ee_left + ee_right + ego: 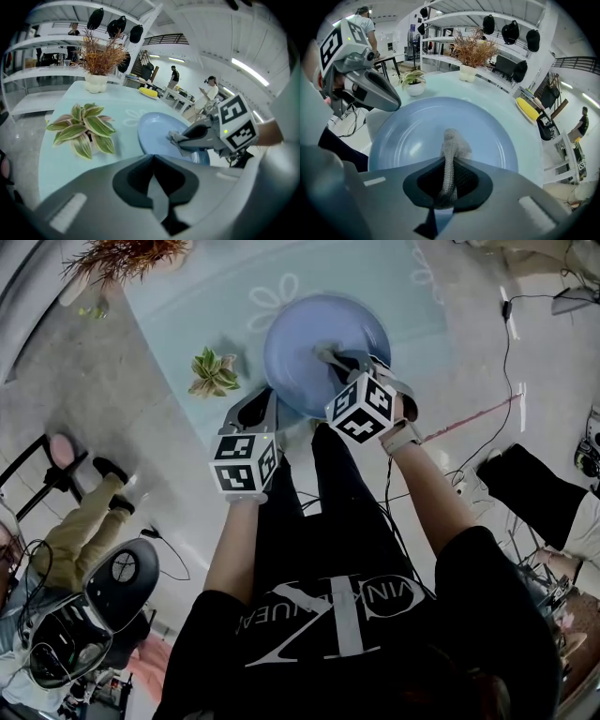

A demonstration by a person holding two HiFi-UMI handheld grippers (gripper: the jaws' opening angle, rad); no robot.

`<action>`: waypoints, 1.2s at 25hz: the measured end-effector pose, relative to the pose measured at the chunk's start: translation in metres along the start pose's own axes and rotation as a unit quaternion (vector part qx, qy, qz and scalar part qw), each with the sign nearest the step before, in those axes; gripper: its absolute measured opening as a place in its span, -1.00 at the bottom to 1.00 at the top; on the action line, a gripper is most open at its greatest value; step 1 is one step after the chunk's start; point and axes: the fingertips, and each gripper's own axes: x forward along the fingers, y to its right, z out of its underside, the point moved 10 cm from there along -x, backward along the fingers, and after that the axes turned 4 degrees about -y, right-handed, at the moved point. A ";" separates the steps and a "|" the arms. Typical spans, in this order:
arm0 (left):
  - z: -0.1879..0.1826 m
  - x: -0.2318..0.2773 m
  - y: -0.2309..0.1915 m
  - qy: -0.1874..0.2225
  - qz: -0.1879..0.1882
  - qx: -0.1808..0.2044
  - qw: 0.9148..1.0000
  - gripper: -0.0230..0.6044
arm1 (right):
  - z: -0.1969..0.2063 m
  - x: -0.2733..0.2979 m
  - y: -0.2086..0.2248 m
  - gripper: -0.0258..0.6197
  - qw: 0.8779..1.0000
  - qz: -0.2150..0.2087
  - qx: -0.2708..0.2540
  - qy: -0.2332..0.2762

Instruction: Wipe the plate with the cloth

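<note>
A round blue plate (300, 343) lies on the pale blue table (187, 306). My right gripper (330, 358) reaches over the plate's middle, shut on a grey mesh cloth (452, 145). The cloth's free end rests on the plate's (412, 136) inner surface. From the left gripper view, the cloth (176, 139) hangs from the right gripper's tips above the plate (157, 133). My left gripper (265, 397) sits at the plate's near left rim with its jaws together (152, 159). I cannot see anything held between them.
A small potted plant with striped leaves (214, 373) stands left of the plate. A dried plant in a white pot (471, 54) and a yellow object (527, 108) are at the table's far side. A seated person (56, 549) and cables (506, 381) are on the floor.
</note>
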 end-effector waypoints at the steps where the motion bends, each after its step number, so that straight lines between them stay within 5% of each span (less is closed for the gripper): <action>1: 0.000 0.000 0.000 0.001 0.000 0.000 1.000 -0.93 | -0.002 0.000 -0.004 -0.82 1.000 -0.006 -0.003 0.003; 15: 0.001 0.000 -0.001 0.002 0.003 0.001 1.000 -0.93 | -0.046 0.019 0.005 -0.82 0.999 -0.014 -0.009 0.048; 30: 0.001 0.000 0.000 0.004 0.000 -0.002 1.000 -0.93 | -0.010 0.009 0.015 -0.82 0.997 0.040 0.063 0.020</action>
